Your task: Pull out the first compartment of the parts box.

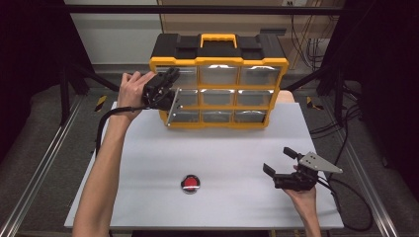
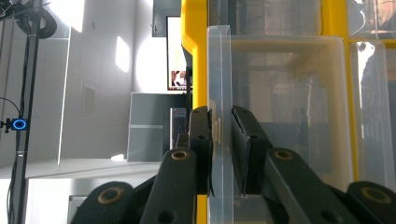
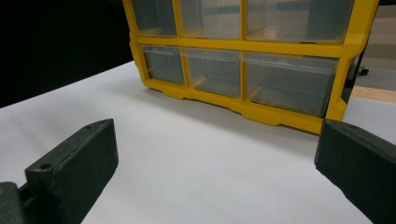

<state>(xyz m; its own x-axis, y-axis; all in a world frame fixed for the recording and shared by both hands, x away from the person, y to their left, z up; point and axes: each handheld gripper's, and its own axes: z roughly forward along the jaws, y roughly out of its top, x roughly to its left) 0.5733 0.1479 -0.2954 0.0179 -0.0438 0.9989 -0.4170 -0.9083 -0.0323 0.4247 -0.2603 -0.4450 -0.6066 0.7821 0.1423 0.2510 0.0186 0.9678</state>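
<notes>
White table (image 1: 148, 163) under dark frame, cables off right edge. Left gripper (image 1: 165, 86) at far left, jaws clamped on front wall of clear drawer (image 2: 280, 107), middle row, left column, pulled partway out of yellow organizer (image 1: 220, 91); drawer looks empty. Other clear bins closed, contents not discernible. Red-and-black round object (image 1: 190, 183) near front centre. Right gripper (image 1: 279, 163) near right, jaws wide apart, holding nothing.
</notes>
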